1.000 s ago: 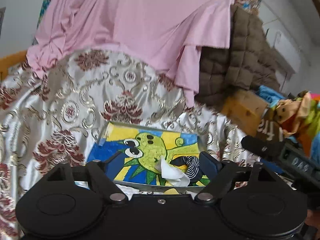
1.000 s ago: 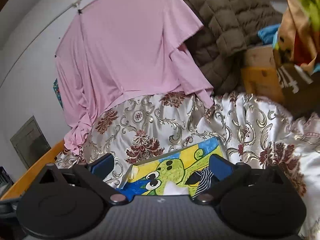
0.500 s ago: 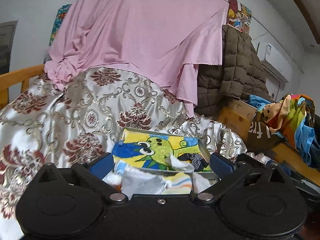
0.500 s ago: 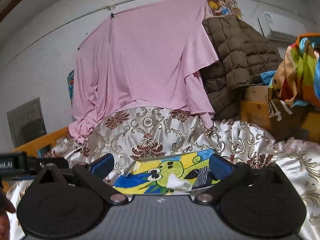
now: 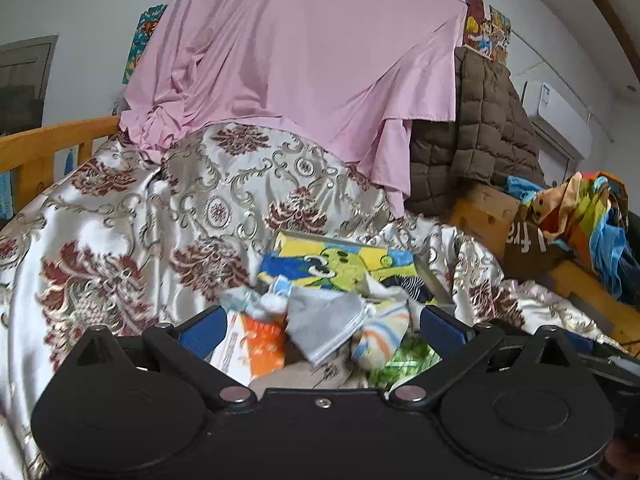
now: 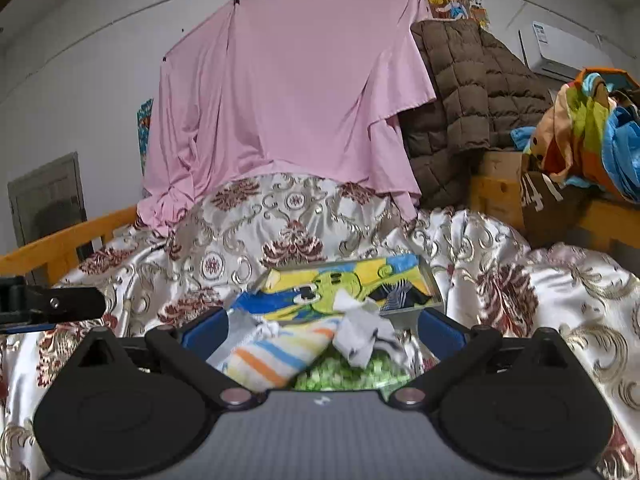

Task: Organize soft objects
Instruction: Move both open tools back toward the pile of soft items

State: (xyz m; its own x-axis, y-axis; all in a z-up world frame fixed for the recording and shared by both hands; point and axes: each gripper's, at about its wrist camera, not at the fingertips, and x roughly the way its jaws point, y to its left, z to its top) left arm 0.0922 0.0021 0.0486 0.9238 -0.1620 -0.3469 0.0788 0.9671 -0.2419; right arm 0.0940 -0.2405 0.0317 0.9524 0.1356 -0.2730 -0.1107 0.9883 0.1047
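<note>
While both tools (image 5: 320, 330) (image 6: 322, 330) gape empty, crumpled socks (image 6: 280, 354) heap on glossy brocade (image 6: 500, 292).

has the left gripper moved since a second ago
Yes. The left gripper has pulled back from the cartoon-printed box: the box looks smaller and farther, and a pile of small soft cloths now lies between its open fingers, unheld.

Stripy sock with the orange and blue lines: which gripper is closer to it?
Right. The stripy sock lies between the open fingers of the right gripper; the left gripper has it off by its right finger.
</note>
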